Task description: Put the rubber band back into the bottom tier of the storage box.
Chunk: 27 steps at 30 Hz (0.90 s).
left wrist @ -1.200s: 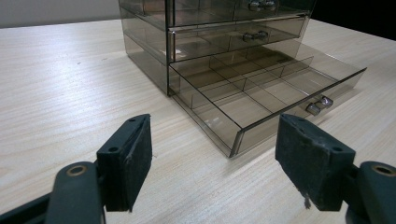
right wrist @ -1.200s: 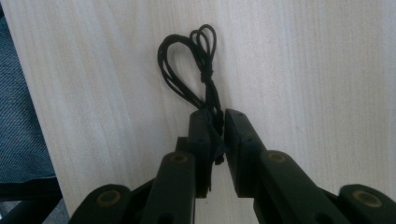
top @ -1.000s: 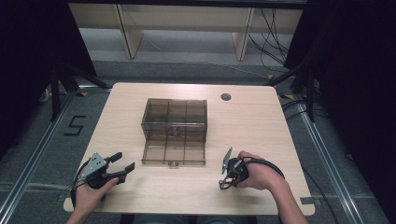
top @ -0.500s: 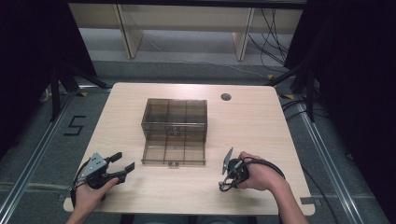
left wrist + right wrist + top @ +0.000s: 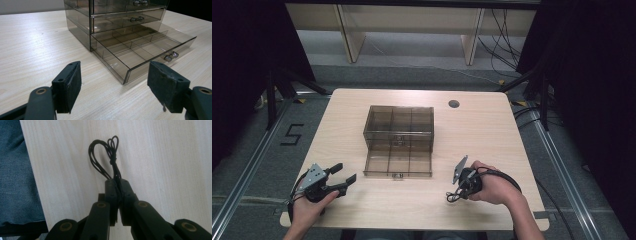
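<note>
The right gripper (image 5: 119, 195) is clamped on a small bundle of thin black cord (image 5: 110, 157); its two jaws are pressed together with the cord between them, and the loops of the cord stand out beyond the jaw tips above the pale wooden table (image 5: 162, 157). They have just been closing on this cord. In the high view the right gripper (image 5: 457, 192) is near the front edge of the table (image 5: 492, 130), to the right of the open drawer, and the cord (image 5: 452, 196) hangs from its tip close to the wood. The left gripper (image 5: 343, 176) rests near the front left corner with its jaws wide apart and nothing between them. In the left gripper view its two black pads (image 5: 71, 85) point toward a smoky transparent drawer box (image 5: 112, 15), and the lowest drawer (image 5: 140, 52) is pulled out, with its dividers visible and its compartments bare. The box (image 5: 398, 125) stands at the middle of the table, well apart from both grippers.
</note>
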Each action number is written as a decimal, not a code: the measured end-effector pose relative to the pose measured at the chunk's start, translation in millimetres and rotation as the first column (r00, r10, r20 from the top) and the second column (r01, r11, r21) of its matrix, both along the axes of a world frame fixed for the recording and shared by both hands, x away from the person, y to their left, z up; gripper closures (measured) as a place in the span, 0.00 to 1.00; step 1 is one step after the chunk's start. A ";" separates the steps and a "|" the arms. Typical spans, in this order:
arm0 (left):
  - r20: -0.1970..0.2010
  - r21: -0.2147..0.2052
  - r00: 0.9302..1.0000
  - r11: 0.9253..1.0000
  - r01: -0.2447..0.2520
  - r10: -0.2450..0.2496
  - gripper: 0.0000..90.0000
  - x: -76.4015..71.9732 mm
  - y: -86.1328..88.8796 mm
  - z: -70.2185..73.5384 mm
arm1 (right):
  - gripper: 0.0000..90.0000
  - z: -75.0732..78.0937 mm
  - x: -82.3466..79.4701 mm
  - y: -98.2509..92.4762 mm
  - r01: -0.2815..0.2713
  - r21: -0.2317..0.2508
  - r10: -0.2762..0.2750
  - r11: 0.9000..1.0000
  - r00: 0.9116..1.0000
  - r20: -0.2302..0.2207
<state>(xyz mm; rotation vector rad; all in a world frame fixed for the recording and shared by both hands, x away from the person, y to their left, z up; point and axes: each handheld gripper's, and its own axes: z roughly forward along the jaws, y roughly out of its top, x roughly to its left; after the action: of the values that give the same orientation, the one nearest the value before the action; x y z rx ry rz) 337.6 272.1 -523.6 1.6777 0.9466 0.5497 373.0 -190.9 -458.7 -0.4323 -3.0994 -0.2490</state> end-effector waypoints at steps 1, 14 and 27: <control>-0.002 0.003 1.000 1.000 0.000 0.000 0.30 0.0 0.2 0.2 | 0.97 -0.6 1.1 -0.6 -0.019 0.017 0.019 1.000 1.000 0.015; 0.000 0.003 1.000 1.000 -0.001 0.001 0.30 -0.2 0.0 0.1 | 0.97 5.4 -3.1 -4.3 -0.012 0.145 0.005 0.989 0.999 0.046; 0.000 0.002 1.000 1.000 -0.001 0.001 0.30 -0.3 -0.1 0.1 | 0.97 5.4 -6.2 -13.0 0.034 0.297 -0.067 0.954 0.993 0.101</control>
<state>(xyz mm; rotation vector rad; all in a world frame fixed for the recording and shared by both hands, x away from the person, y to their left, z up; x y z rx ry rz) 337.3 271.9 -523.6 1.6792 0.9473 0.5515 366.9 -204.0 -453.4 -0.5037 -3.0816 -0.7483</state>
